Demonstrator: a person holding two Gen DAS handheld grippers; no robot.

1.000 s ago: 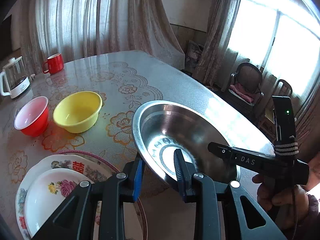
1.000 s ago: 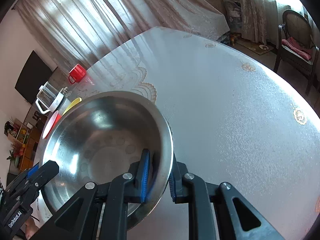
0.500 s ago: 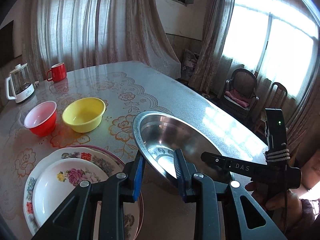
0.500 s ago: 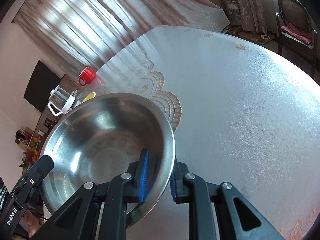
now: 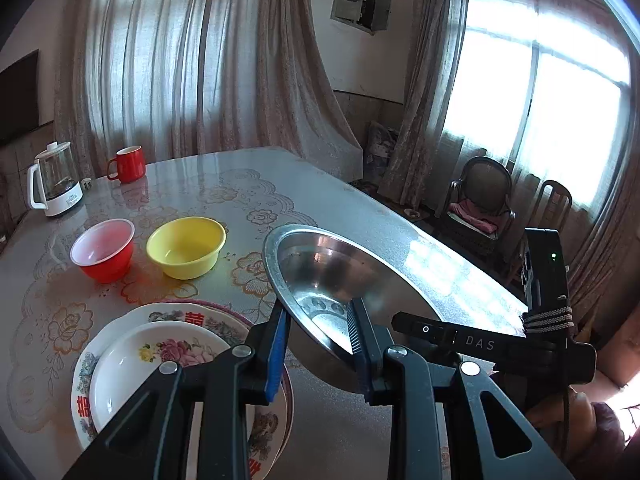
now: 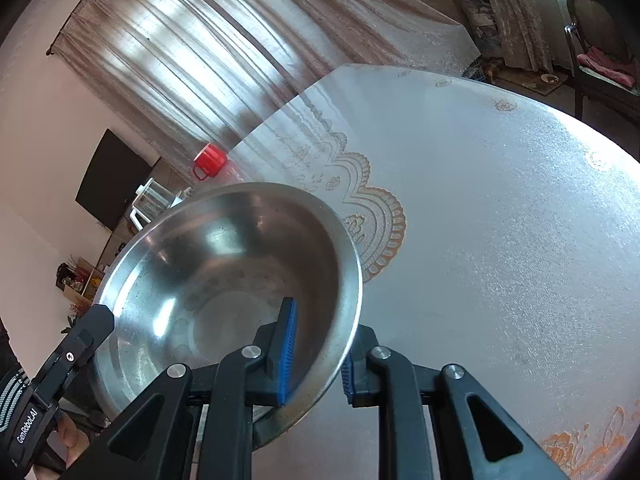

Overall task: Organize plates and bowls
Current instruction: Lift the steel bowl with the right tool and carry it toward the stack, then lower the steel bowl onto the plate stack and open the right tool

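Steel bowl (image 5: 340, 280), the largest piece on hand, is what we are carrying: it hangs tilted in the air at the middle of both views, held from two sides. Our right gripper (image 6: 316, 344) has its jaws clamped on the bowl's near rim, one blue pad inside the wall and one outside. Our left gripper (image 5: 316, 344) straddles the opposite rim, jaws closed on it with the right-hand pad lying inside the bowl, though the left-hand pad seems to stand a little off the outer wall.

We judge this the transport step, with the bowl lifted and not yet set down. Next we need a resting place for it; as the widest bowl it would sensibly sit as the base, so the yellow bowl (image 5: 186, 246) and the red bowl (image 5: 103, 248), side by side at centre left, could nest inside. Both hands must lower together and level the tilt before either lets go.

At lower left two flowered plates (image 5: 168, 360) are stacked already. The surface (image 6: 500, 240) is a big pale top with orange floral print, bare on its right half. Farther back, at upper left, stand a kettle (image 5: 54, 184) and a red mug (image 5: 127, 163). Sheer curtains (image 5: 192, 60) and a bright window (image 5: 540, 112) close the room.
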